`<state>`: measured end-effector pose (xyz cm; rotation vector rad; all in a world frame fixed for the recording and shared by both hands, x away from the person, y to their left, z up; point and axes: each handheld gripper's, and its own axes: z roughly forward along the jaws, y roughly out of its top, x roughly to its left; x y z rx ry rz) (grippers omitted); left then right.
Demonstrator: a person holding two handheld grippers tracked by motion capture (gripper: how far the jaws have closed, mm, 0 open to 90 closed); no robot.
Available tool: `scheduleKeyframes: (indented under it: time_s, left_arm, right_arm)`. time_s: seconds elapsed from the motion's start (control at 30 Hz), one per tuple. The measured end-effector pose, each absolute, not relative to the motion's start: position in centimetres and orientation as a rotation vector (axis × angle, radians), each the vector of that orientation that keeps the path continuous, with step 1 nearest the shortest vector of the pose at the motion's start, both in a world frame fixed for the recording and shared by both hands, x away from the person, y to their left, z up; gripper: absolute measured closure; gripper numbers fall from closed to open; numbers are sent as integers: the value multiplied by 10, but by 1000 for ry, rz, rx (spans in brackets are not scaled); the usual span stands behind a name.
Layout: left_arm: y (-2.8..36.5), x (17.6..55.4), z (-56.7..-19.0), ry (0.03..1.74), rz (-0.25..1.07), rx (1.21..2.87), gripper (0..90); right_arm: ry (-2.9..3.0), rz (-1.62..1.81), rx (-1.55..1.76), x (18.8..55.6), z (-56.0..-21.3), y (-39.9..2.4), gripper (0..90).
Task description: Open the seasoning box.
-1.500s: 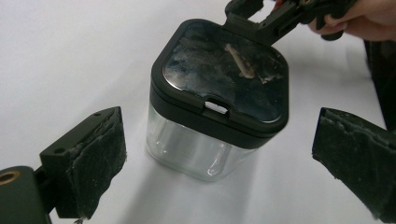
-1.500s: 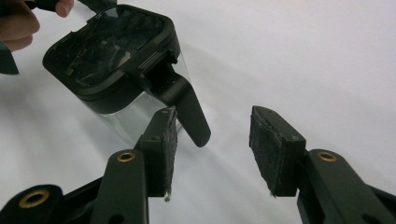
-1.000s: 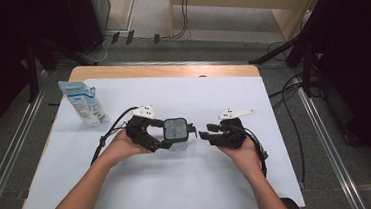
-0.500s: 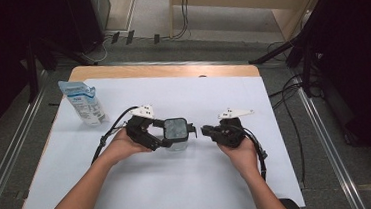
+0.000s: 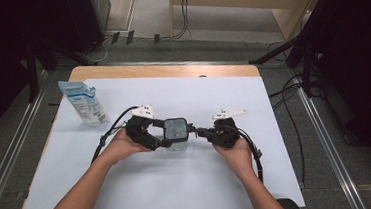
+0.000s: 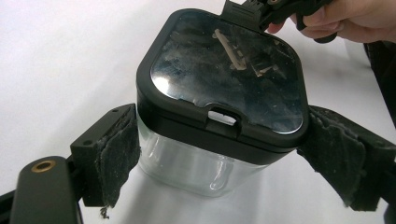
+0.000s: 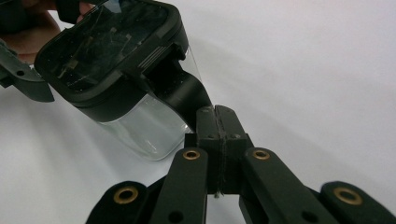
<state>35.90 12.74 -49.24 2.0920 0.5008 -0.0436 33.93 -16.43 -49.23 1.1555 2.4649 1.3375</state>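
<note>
My left gripper [image 6: 219, 158] clamps the clear container [image 6: 205, 163] between its pads; my right gripper [image 7: 217, 116], fingers closed, pinches the lid's black tab [image 7: 184, 93]; opening seems underway; next I pull it steadily

Clear square container [image 6: 205, 170], black glossy lid [image 6: 229, 70] shut, tilted; mid-table on white sheet
</note>
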Motion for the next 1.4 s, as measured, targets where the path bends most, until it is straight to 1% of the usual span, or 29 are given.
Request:
scheduleKeyframes:
  time_s: [0.17,0.27,0.4,1.2,1.4]
  left_arm:
    - [126,360,-496,491,-35,2115,142]
    - [124,359,-495,490,-32,2114,140]
    - [122,361,-489,472,-29,2153,141]
    - [129,360,-475,461,-22,2117,164]
    - [128,358,-466,454,5,2165,183]
  right_arm:
    - [2463,1339,1162,340,-493,-164,900]
    - [2464,1337,1161,340,-493,-164,900]
    - [2462,1337,1166,340,-493,-164,900]
    - [2461,1335,1160,340,-493,-164,900]
    - [2462,1337,1160,339,-492,-164,900]
